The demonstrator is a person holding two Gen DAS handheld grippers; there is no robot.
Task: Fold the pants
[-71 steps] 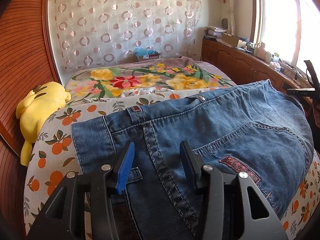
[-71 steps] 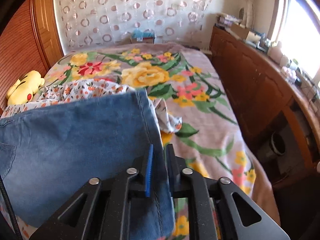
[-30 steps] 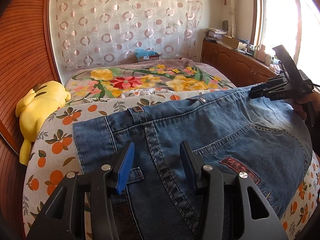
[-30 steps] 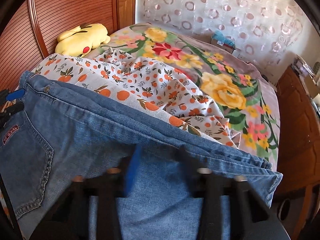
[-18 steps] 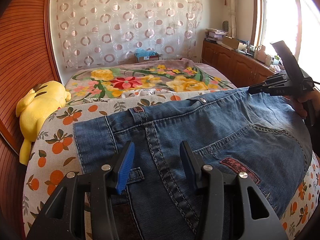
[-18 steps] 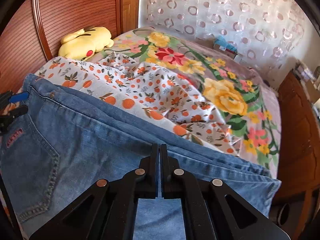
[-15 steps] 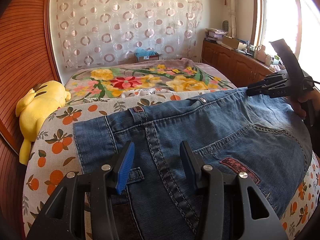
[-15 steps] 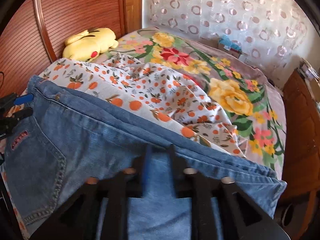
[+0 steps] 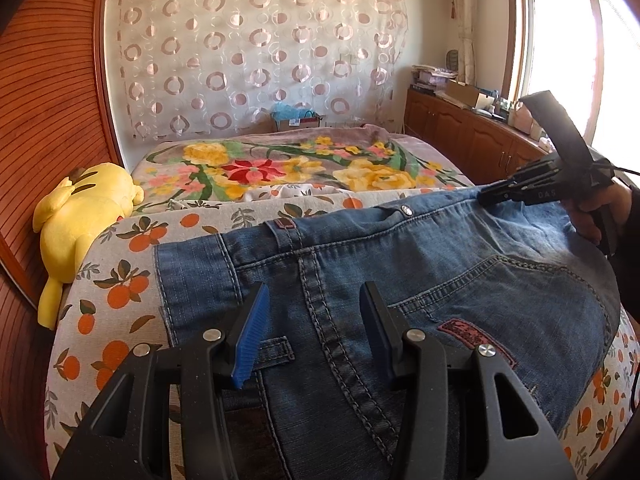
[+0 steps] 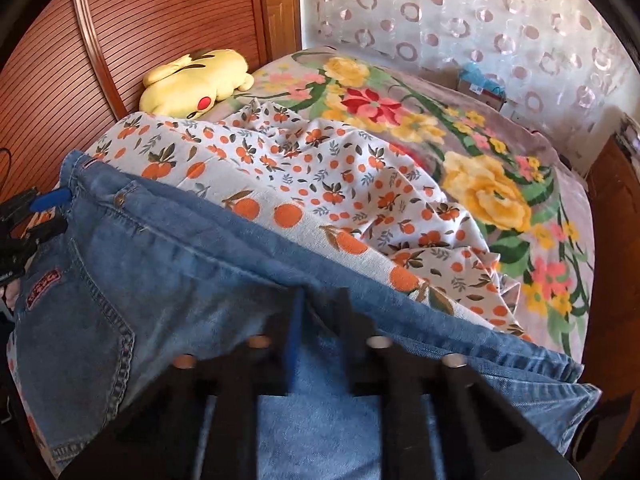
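At the bottom of the left wrist view the left claw [image 9: 312,332] stands spread over the jeans [image 9: 400,264] on the bed [image 9: 120,280]. At right, the right claw [image 9: 486,197] is pressed together at their far edge. A cardboard box [image 9: 298,122] beyond holds something blue.

Bright window glare, blurred gripper [image 10: 318,312]

A home bedroom: a bed [image 9: 420,148] under a floral blanket [image 9: 288,164], a yellow plush toy [image 9: 84,216], a ring-patterned curtain [image 9: 256,52], wooden cabinets [image 9: 472,148]
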